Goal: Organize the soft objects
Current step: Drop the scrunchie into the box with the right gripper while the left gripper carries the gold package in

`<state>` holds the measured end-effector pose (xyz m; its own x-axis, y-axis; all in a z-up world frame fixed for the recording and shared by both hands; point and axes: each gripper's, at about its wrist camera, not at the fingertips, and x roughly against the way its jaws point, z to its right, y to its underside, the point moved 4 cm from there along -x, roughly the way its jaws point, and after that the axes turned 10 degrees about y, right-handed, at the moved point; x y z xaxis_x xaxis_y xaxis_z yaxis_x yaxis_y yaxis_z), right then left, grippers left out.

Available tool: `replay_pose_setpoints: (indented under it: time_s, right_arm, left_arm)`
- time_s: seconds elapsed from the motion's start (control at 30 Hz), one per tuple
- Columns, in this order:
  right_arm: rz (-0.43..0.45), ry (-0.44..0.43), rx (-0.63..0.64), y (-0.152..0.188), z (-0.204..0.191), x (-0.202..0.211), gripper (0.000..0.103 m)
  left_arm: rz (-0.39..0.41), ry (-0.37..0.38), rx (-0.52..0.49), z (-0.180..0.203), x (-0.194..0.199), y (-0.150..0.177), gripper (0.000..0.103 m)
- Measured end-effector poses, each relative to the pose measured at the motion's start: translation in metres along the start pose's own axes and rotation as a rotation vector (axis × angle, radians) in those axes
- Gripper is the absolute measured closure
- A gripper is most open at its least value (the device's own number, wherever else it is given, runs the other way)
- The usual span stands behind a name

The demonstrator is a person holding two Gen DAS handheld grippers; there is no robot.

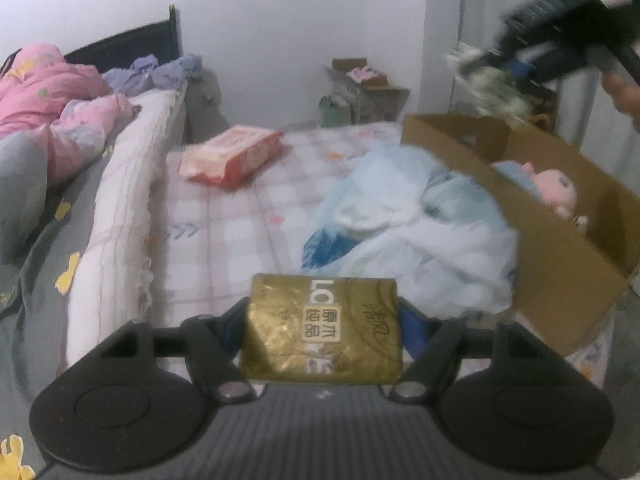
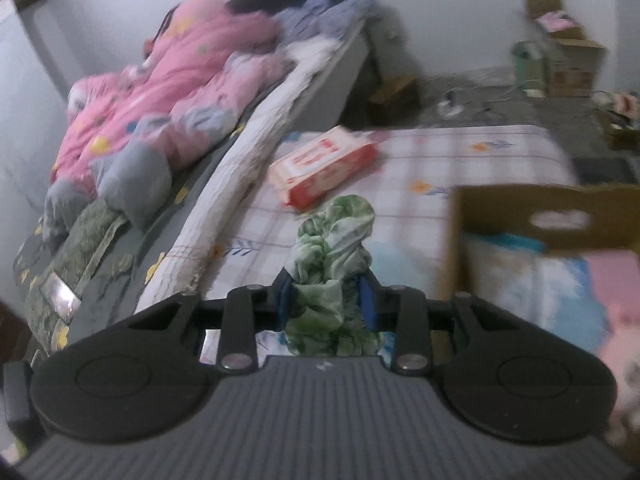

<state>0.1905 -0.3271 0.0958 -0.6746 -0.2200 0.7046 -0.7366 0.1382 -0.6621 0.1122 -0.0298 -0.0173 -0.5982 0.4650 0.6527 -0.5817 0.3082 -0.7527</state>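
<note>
My left gripper [image 1: 322, 308] is shut on a gold tissue pack [image 1: 320, 332], held just above the checked mattress [image 1: 224, 232]. My right gripper [image 2: 326, 280] is shut on a crumpled green-and-white cloth [image 2: 336, 224] that sticks out past its blue pads. In the left wrist view this right gripper [image 1: 480, 66] hovers, blurred, with the cloth [image 1: 494, 92] above the far corner of an open cardboard box [image 1: 560, 256]. A pink plush toy [image 1: 556, 192] lies inside the box. The box wall [image 2: 520, 204] also shows at right in the right wrist view.
A red-and-white tissue pack [image 1: 232, 156] lies on the mattress near a rolled white pad [image 1: 120, 200]. A pale blue plastic bag [image 1: 420, 224] is heaped against the box. Pink bedding [image 1: 52, 96] covers the bed at left. Small boxes [image 1: 368, 88] stand by the far wall.
</note>
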Motion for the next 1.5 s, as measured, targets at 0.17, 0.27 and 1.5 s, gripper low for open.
replay_pose_setpoints:
  time_s: [0.17, 0.27, 1.5]
  right_arm:
    - [0.042, 0.099, -0.077, 0.029, 0.056, 0.061, 0.069]
    - [0.035, 0.157, -0.128, 0.051, 0.089, 0.084, 0.068]
    - [0.197, 0.304, -0.402, 0.18, 0.204, 0.166, 0.024]
  left_arm:
    - [0.036, 0.05, -0.024, 0.021, 0.011, -0.013, 0.029]
    - [0.052, 0.084, -0.043, 0.035, 0.016, -0.022, 0.029]
    - [-0.15, 0.408, -0.412, 0.235, -0.085, -0.11, 0.028]
